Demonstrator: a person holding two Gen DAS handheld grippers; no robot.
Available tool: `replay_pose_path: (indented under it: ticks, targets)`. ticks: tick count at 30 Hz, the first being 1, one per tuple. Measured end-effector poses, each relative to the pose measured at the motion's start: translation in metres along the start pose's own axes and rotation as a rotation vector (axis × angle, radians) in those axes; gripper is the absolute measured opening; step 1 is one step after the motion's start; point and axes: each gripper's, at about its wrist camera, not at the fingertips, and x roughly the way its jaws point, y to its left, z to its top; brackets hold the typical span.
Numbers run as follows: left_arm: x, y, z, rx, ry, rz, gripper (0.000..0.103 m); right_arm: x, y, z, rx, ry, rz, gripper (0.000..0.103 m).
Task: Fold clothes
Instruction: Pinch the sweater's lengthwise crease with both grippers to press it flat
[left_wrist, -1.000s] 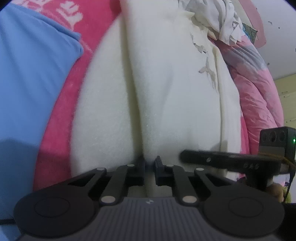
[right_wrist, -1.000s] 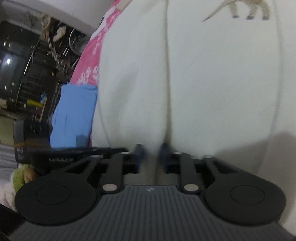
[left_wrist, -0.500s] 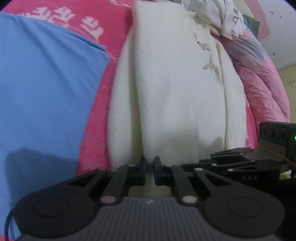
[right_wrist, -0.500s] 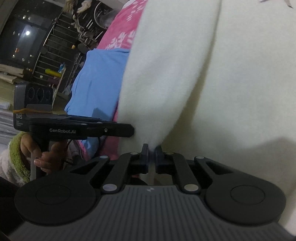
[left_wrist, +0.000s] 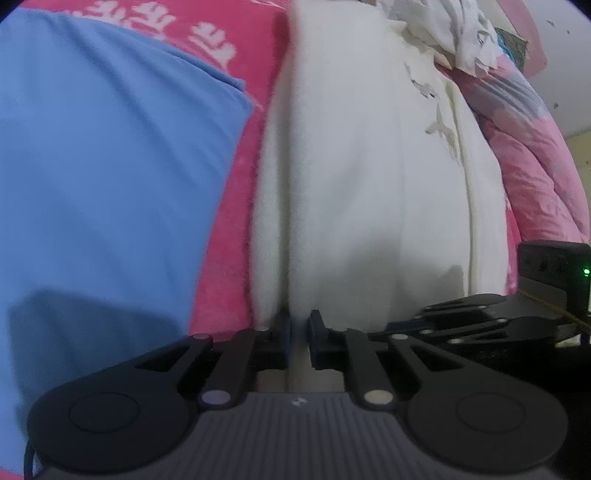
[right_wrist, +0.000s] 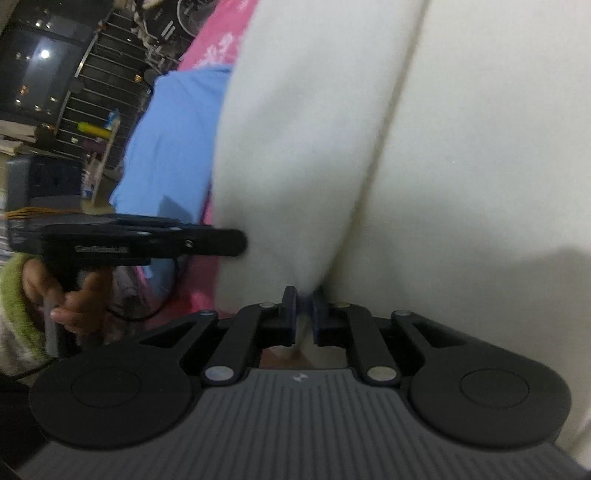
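The left gripper (left_wrist: 300, 328) has its jaws nearly together, with the near hem of the cream garment (left_wrist: 369, 177) pinched in the narrow gap between them; they have just been easing open a little, yet the cloth is still in the gap. The right gripper (right_wrist: 303, 306) shows the same: 2 dark fingers close on a bunched fold of that garment, jaws just opened slightly, fabric still caught between them.

From the left gripper the garment runs straight ahead and away, lying in long lengthwise folds over a pink blanket (left_wrist: 236, 206) (white marks are printed on its far part). To the left of that gripper lies a blue cloth (left_wrist: 103, 177), just beside the garment with a strip of pink between them. Far ahead and to the right sits a crumpled white cloth (left_wrist: 450, 33), and a pink quilt (left_wrist: 532, 170) runs along the garment's right edge.

The right gripper shows low at the right of the left view, close by. In the right view the left one reaches in from the left, its tip at the garment's left edge, carried by a hand (right_wrist: 70, 295) in a green cuff (right_wrist: 14, 291).
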Motion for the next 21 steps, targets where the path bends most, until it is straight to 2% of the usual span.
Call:
replay_pose_path:
  ticks: [2, 4, 7, 10, 14, 17, 19, 21]
  targets:
    - [-0.01, -0.003, 0.001, 0.011, -0.026, 0.01, 0.015, -0.019, -0.001, 0.007, 0.002, -0.049, 0.015, 0.016]
    - [-0.019, -0.008, 0.005, 0.029, -0.06, 0.015, 0.022, -0.042, -0.006, 0.023, 0.017, -0.136, 0.011, 0.027]
    - [-0.022, -0.015, 0.013, 0.034, -0.101, 0.016, 0.028, -0.064, -0.016, 0.062, 0.047, -0.277, -0.031, 0.029]
    - [-0.01, -0.022, 0.019, 0.039, -0.093, 0.047, 0.028, -0.069, -0.031, 0.106, 0.086, -0.404, -0.092, 0.029]
    - [0.009, -0.022, 0.015, 0.068, -0.072, 0.071, 0.026, -0.052, -0.049, 0.153, 0.123, -0.48, -0.169, 0.029]
    - [0.01, -0.018, 0.013, 0.059, -0.077, 0.055, 0.025, -0.033, -0.055, 0.168, 0.116, -0.461, -0.178, 0.014]
    - [0.01, -0.017, 0.014, 0.059, -0.076, 0.048, 0.025, -0.031, -0.053, 0.166, 0.092, -0.47, -0.176, 0.005]
    - [0.01, -0.016, 0.013, 0.064, -0.076, 0.043, 0.025, -0.044, -0.045, 0.156, 0.079, -0.517, -0.17, 0.004]
